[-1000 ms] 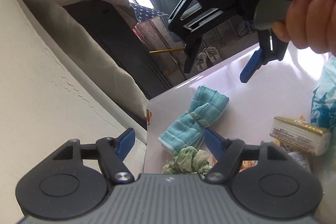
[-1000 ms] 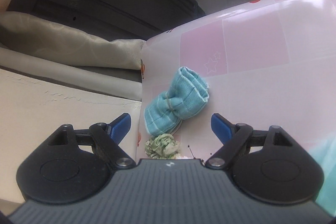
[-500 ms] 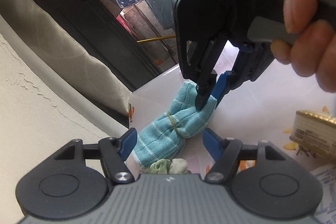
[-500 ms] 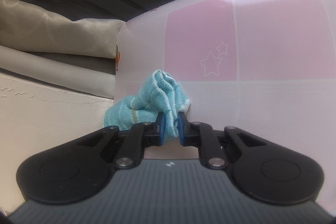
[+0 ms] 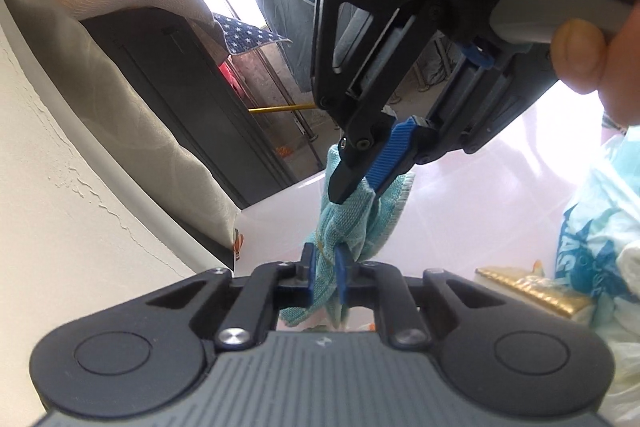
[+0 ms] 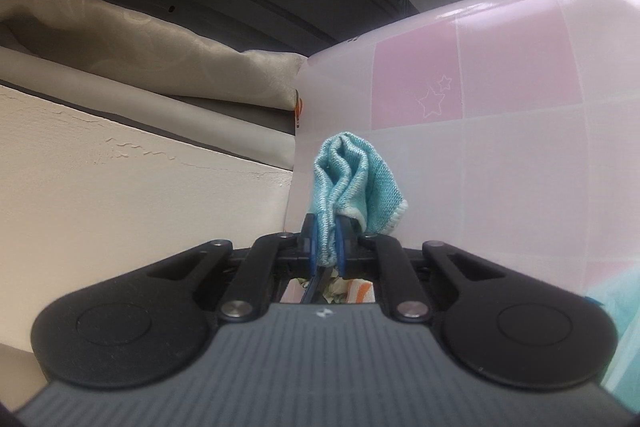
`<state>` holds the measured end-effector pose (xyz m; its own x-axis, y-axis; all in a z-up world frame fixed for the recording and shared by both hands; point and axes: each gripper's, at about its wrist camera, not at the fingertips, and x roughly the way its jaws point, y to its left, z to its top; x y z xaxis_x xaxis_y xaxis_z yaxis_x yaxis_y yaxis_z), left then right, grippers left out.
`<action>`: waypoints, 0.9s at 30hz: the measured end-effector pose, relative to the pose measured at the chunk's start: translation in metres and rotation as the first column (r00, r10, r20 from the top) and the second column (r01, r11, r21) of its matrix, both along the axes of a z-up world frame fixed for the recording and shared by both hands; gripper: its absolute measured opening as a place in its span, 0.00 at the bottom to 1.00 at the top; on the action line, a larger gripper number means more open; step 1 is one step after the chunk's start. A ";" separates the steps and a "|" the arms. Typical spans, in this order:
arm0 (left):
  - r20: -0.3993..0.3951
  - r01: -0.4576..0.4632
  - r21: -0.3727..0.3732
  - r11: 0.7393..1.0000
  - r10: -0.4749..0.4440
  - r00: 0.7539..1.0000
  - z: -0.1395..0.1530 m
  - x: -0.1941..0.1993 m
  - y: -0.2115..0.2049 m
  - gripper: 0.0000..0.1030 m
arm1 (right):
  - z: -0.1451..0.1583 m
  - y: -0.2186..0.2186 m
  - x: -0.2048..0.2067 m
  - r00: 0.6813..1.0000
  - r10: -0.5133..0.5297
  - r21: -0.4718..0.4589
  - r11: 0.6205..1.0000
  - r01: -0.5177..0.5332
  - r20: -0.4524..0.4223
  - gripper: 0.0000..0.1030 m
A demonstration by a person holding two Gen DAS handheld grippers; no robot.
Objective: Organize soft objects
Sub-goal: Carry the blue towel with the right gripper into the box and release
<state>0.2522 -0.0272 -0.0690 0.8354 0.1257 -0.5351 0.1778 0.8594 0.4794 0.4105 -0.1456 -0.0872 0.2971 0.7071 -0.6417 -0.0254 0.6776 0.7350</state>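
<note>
Since a second ago both sets of tongs have gone from wide open to clamped, and the teal cloth (image 5: 348,215), then lying flat as a tied bow shape on the pink table (image 5: 500,179), is now lifted off that table and strung between them. Left gripper (image 5: 325,273): jaws closed down tight on the near end of the cloth, fabric bunched between the blue pads, a tail of it hanging below. Right gripper (image 5: 362,183): seen from the left wrist view coming in from above, jaws likewise pinched shut on the far end; the person's hand (image 5: 592,39) is wrapped on its grey handle. In the right wrist view the same right gripper (image 6: 325,241) shows folds of the cloth (image 6: 352,179) standing up past its closed pads. Long axis of the cloth runs from one gripper to the other, rising away from the left gripper toward the far edge of the table; a thin band cinches its middle, just beyond the left pads. Relative to the table: the cloth hangs over its left corner. A gold-wrapped package (image 5: 532,289) and a printed plastic bag (image 5: 600,239) sit on the table's right side, well apart from the cloth. Green fabric scrap (image 6: 335,289) lies on the table below the right gripper.
</note>
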 end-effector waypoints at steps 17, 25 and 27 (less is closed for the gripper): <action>0.070 0.192 -0.145 0.971 -0.183 0.981 0.087 -0.111 -0.065 0.47 | 0.179 -0.211 -0.179 0.913 -0.263 -0.010 0.960 0.280 0.311 0.07; -0.029 0.165 -0.155 0.974 -0.172 0.985 0.068 -0.139 -0.074 0.58 | 0.222 -0.358 -0.305 0.844 -0.357 -0.134 0.888 0.440 0.400 0.07; -0.046 0.152 -0.165 0.974 -0.161 0.986 0.065 -0.145 -0.071 0.59 | 0.216 -0.382 -0.330 0.848 -0.352 -0.202 0.868 0.454 0.396 0.07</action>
<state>0.1075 -0.0980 -0.0041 0.8040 -0.0959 -0.5868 0.3403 0.8836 0.3218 0.0810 -0.5273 0.1292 0.7482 0.2840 -0.5996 0.0855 0.8549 0.5117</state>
